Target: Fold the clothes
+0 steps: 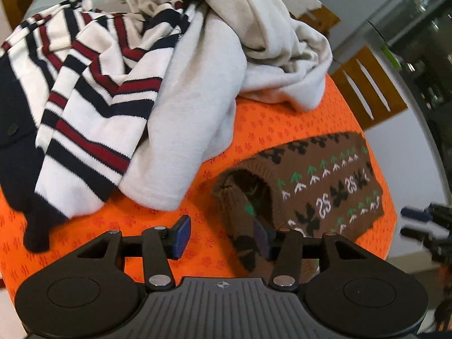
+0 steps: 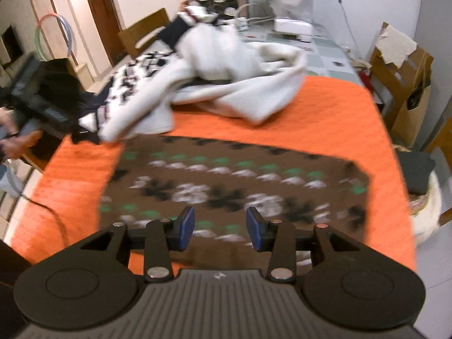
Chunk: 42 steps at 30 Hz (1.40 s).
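In the left wrist view, a navy garment (image 1: 14, 147) lies at the far left of the orange cloth (image 1: 271, 121) that covers the surface. Just beside it to the right lies a white sweater with navy and red stripes (image 1: 93, 90), its dark cuff reaching toward the near edge. A crumpled cream fleece garment (image 1: 197, 84) overlaps the striped sweater and extends toward the far right of the pile. To the right of the pile, apart from it, lies the folded brown patterned sweater (image 1: 325, 186), flat on the orange cloth, with an open sleeve end facing the camera. The left gripper (image 1: 221, 238) hangs above the near edge of the cloth; its jaws are spread, with nothing pinched between them, and the right-hand blue pad (image 1: 261, 234) stands in front of the brown sleeve end. The right gripper (image 1: 423, 226) shows blurred at the far right edge. In the right wrist view, which is motion-blurred, a hand (image 2: 17, 144) holds the left gripper at the left edge. The clothing pile lies beyond, and the brown patterned sweater (image 2: 231, 180) occupies the centre of the orange cloth (image 2: 339, 118). The right gripper (image 2: 220, 230) hangs over its near edge, jaws spread and empty.
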Tool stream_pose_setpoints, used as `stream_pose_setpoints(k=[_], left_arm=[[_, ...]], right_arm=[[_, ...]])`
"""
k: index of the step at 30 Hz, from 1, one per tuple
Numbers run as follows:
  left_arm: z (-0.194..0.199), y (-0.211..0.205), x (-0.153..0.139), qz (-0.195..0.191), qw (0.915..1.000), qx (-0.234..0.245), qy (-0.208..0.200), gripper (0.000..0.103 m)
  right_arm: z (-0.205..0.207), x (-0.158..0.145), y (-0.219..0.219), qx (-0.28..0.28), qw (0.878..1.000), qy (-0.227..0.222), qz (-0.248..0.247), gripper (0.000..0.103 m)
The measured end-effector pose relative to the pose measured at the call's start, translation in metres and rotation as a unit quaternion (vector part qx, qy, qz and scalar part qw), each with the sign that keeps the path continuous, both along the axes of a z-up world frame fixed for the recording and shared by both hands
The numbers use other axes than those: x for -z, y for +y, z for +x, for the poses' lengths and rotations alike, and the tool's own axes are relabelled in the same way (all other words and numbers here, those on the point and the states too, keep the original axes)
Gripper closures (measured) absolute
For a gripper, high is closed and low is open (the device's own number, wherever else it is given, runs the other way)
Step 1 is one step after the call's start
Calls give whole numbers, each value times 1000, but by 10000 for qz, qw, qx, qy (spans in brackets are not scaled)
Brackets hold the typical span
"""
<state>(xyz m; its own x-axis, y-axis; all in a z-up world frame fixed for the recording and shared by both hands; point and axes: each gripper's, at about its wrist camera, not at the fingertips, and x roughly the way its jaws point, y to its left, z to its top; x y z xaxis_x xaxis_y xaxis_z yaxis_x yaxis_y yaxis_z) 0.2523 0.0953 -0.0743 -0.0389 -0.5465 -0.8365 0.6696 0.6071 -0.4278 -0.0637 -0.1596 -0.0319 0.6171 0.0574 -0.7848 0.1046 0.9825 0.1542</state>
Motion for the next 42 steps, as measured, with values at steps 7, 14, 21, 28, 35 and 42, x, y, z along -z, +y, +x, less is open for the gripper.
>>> stream_pose_setpoints(k=[7,14,21,28,35,42], left_arm=[[8,-10,17,0,9983,565,158,52],[10,-27,33,28,9977,637,250,52],[11,-39,41,21,9983,533,236,52],[14,-39,54,-87,9988,-5,483,53],[12,-42,58,-142,9986,-135,489,83],[6,-44,27,-371,9977,-408,384,87]], right_arm=[[2,24,103,192,9995,-181,-145,57],[23,57,182,107,9930,-167,-1162,36],[40,90,210,99,9828,104,-1839,30],[54,103,226,-355,9702,246,-2386,23],[62,110,229,-589,9657,241,-2516,37],[54,91,209,-454,9750,100,-2173,90]])
